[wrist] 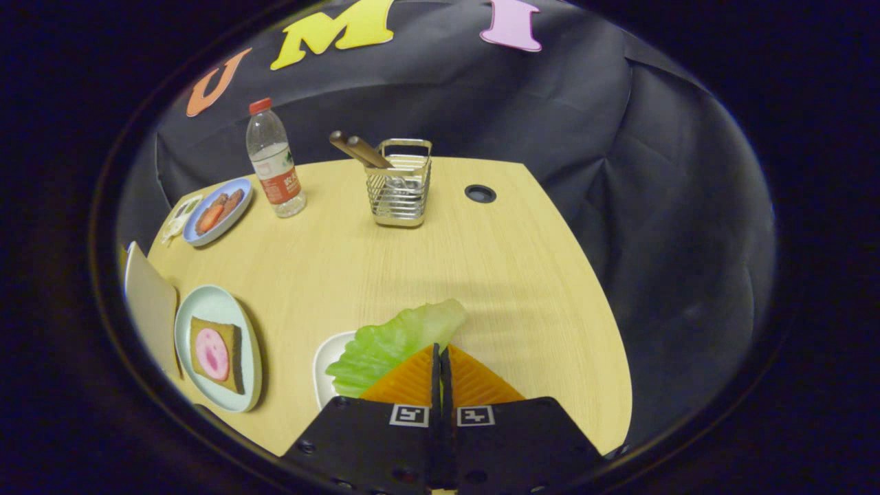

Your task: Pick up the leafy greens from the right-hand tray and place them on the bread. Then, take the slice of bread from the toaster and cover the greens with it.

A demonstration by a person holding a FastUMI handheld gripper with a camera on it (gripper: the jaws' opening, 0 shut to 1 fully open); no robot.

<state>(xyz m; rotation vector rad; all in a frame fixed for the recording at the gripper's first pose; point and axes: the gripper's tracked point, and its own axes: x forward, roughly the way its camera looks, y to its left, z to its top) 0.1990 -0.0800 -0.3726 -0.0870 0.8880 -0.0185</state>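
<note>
My gripper [441, 352] is shut on a green lettuce leaf [392, 340], which sticks out ahead and to the left of the fingertips, lifted above the table. Under the leaf, left of the fingers, sits a small white tray [328, 364]. Further left lies a pale green plate [206, 308] carrying a brown slice of bread [234, 361] with a round pink slice of ham [212, 353] on top. The edge of a beige appliance [148, 302], possibly the toaster, stands just beyond that plate.
A wire cutlery holder [401, 185] with wooden-handled utensils stands at the back of the wooden table [385, 261]. A water bottle [273, 161] and a blue plate [218, 212] of food sit at the back left. A round cable hole [480, 194] is right of the holder.
</note>
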